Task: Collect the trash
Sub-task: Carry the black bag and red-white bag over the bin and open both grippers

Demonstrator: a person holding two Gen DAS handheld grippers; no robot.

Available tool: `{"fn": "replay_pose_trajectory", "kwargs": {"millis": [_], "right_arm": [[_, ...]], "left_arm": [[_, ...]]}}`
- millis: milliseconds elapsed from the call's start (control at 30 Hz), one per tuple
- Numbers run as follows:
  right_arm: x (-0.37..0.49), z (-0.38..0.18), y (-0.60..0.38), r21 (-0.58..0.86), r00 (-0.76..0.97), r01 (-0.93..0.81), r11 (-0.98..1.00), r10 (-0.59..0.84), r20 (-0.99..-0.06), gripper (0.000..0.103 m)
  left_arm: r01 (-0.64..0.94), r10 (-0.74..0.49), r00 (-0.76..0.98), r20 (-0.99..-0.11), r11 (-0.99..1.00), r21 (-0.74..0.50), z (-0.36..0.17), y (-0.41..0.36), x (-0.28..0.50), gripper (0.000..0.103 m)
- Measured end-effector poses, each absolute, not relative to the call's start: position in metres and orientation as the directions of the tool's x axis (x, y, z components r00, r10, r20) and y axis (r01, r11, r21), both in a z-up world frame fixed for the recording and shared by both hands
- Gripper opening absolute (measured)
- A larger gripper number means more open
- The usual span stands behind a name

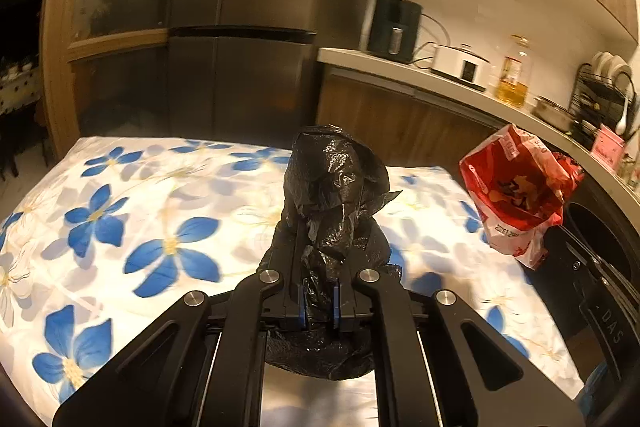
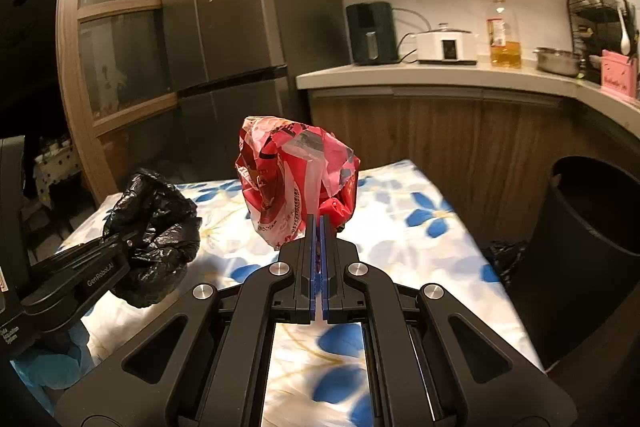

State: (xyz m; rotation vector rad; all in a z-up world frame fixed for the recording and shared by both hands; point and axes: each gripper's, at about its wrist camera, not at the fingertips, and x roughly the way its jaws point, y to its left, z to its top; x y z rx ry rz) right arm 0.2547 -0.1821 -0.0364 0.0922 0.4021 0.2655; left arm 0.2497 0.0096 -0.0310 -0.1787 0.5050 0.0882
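A: How far along are we?

B: Both pieces are off the blue-flowered white tablecloth but neither is binned. Starting left: my left gripper is clenched on a crumpled black plastic bag, which bulges ahead of and above its tips. To its right, my right gripper is pinched tight on a crumpled red-and-white plastic wrapper, bunched just ahead of its tips.

A: And the bin?

B: The tall dark round trash bin stands open, right of the right gripper, beside the table. I judge only the carry and drop remain.

A: Pose?

B: Both tilt slightly downward, side by side above the table.
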Motion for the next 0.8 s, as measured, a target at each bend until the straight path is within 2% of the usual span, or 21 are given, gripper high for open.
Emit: {"fn": "replay_pose_trajectory", "kwargs": {"millis": [800], "right_arm": [[0.211,-0.013,-0.315,0.158,0.950,-0.017,0.987,0.066,-0.307,0.002]], "left_arm": [[0.136,-0.165,0.882,-0.442,0.986,-0.096,-0.001,-0.147,0.249,0.008]]}}
